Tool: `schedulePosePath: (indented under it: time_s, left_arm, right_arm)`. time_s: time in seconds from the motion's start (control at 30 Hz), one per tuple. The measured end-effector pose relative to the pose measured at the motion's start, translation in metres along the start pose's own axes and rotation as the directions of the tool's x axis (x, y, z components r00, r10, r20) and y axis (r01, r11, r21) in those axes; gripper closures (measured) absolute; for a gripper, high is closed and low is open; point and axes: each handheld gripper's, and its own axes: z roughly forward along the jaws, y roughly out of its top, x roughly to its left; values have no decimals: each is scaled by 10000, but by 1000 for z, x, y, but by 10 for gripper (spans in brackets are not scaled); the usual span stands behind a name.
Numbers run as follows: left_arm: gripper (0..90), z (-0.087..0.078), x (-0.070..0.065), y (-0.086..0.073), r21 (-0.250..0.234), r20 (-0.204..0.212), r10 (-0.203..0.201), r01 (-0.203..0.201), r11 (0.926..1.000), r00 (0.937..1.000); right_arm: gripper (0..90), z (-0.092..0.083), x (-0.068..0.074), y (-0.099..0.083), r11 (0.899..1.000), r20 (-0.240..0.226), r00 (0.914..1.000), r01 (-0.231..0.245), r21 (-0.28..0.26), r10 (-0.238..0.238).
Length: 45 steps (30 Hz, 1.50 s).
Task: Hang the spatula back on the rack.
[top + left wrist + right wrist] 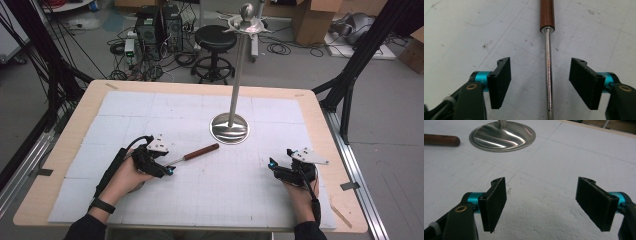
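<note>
One wooden-handled tool lies centre frame between the open left hand-held gripper; its shaft lettering is unreadable. Right hand-held gripper gapes open too.

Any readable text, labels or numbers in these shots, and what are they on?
None can be read.
Engraved line along the steel shaft of the wooden-handled tool, between the left gripper fingers: too small and blurred to read.
Mark on the left finger's blue fitting: unclear.

High view from above, forward-down — 2 close claw views, shared white mat.
</note>
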Motion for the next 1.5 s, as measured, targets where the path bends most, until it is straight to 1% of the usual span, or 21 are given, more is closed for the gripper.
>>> schedulePosePath:
  time_s: [0.07,0.1,0.13,0.2,0.23,0.37,0.4,0.43,0.47,0.63,0.73,0.8,0.83,0.93,1.03,1.07,1.1,1.23,1.37,1.43,1.5]
  left_arm:
    - [436,1,-1,0,85,-36,-5,6,10000,10000]
    - [459,1,0,0,273,-25,-25,26,9996,10000]
    - [480,1,0,0,273,-25,-25,26,9996,10000]
    - [491,1,-1,-1,396,-46,-43,45,9992,10000]
    - [514,1,-1,-1,456,4,-37,36,9990,10000]
    - [536,1,-1,0,494,115,-39,33,9988,9999]
    - [561,1,-2,1,548,163,-57,48,9985,9999]
    - [593,2,-2,2,670,216,-150,135,9977,9997]
    - [613,2,-2,2,670,216,-150,135,9977,9997]
    - [643,3,-1,8,1170,305,-454,415,9923,9985]
    - [648,4,-1,9,1203,355,-579,533,9913,9977]
    - [664,4,-1,10,1297,373,-565,512,9902,9977]
    - [695,5,-1,11,1284,410,-605,548,9902,9973]
    - [724,5,-1,12,1333,487,-534,465,9900,9974]
    - [772,5,-1,12,1272,537,-596,524,9905,9968]
    - [791,5,-1,12,1275,574,-498,422,9909,9971]
    - [832,5,-2,12,1247,581,-492,417,9913,9971]
    - [838,5,-2,12,1277,580,-313,237,9915,9978]
    - [840,5,-2,12,1266,593,-305,228,9917,9978]
    - [842,5,-1,11,1175,682,-450,368,9924,9967]
    - [842,4,0,11,1162,642,-446,369,9925,9969]
  right_arm:
    - [239,0,0,0,10000,4,10000,-14,18,14]
    - [240,0,0,0,10000,0,10000,-2,10,2]
    - [240,0,0,0,10000,0,10000,-2,10,2]
    - [239,0,0,0,10000,6,10000,13,-5,-13]
    - [239,0,0,0,10000,-4,10000,-10,16,10]
    - [240,0,0,0,10000,5,10000,10,27,-10]
    - [240,0,0,0,10000,6,10000,17,27,-17]
    - [241,0,0,0,10000,0,10000,38,18,-38]
    - [241,0,0,0,10000,0,10000,38,18,-38]
    - [241,1,1,0,10000,-27,10000,27,56,-27]
    - [241,1,0,0,10000,-28,10000,52,55,-52]
    - [241,1,0,0,9999,-16,10000,83,58,-83]
    - [241,1,1,0,9999,-32,10000,91,80,-91]
    - [241,1,1,0,9999,-33,9999,124,83,-124]
    - [241,1,1,0,9999,-41,9999,119,101,-118]
    - [241,1,1,0,9998,-52,9999,126,125,-126]
    - [241,1,1,0,9998,-57,9999,125,126,-125]
    - [242,1,1,0,9998,-61,9999,137,158,-136]
    - [242,1,1,0,9998,-68,9999,117,171,-116]
    - [242,2,1,0,9998,-72,9999,134,145,-133]
    - [242,2,0,0,9998,-80,9999,137,145,-136]
